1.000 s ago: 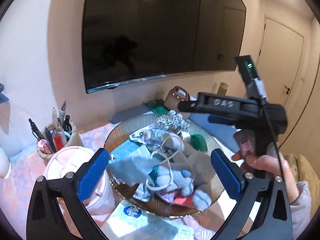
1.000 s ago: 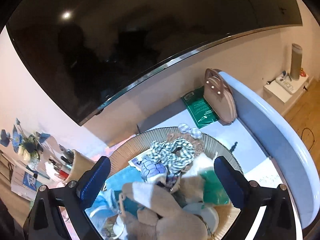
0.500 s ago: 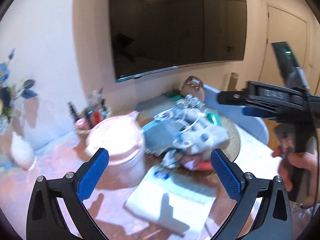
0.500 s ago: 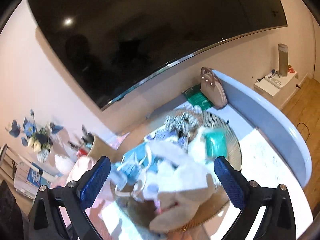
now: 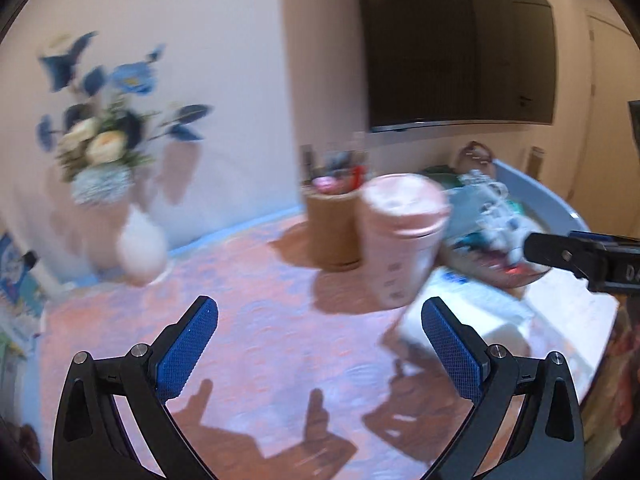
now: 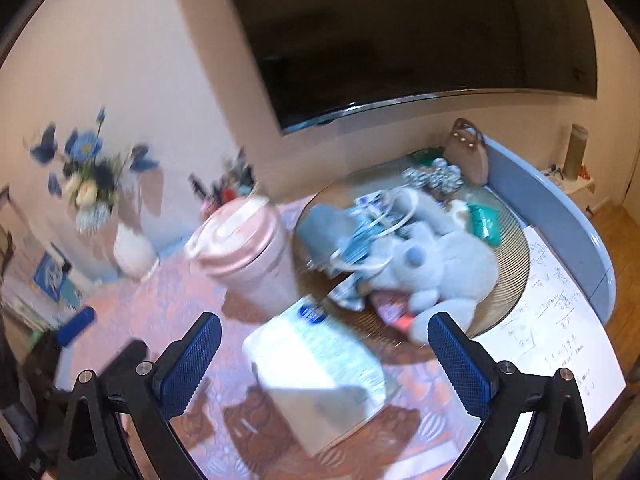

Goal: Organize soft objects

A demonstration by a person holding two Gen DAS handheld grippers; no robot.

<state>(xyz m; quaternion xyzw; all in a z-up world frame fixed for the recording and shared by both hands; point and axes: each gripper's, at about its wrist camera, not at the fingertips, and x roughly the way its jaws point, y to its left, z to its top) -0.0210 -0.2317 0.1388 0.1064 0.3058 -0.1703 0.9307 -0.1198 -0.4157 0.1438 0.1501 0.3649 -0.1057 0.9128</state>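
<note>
- left gripper (image 5: 318, 348): jaws spread wide, nothing between the blue pads
- right gripper (image 6: 324, 360): jaws wide apart too, empty, angled downward

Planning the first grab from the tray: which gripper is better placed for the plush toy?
Right gripper, probably: open, facing the plush toy. The open left gripper faces bare tablecloth.

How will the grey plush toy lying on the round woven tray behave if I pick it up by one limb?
The grey plush toy looks soft and stuffed, so it would probably sag and dangle rather than hold its shape. It seems light for its bulk. A white cord and cloths lie against it on the round woven tray, so lifting may drag those along.
</note>
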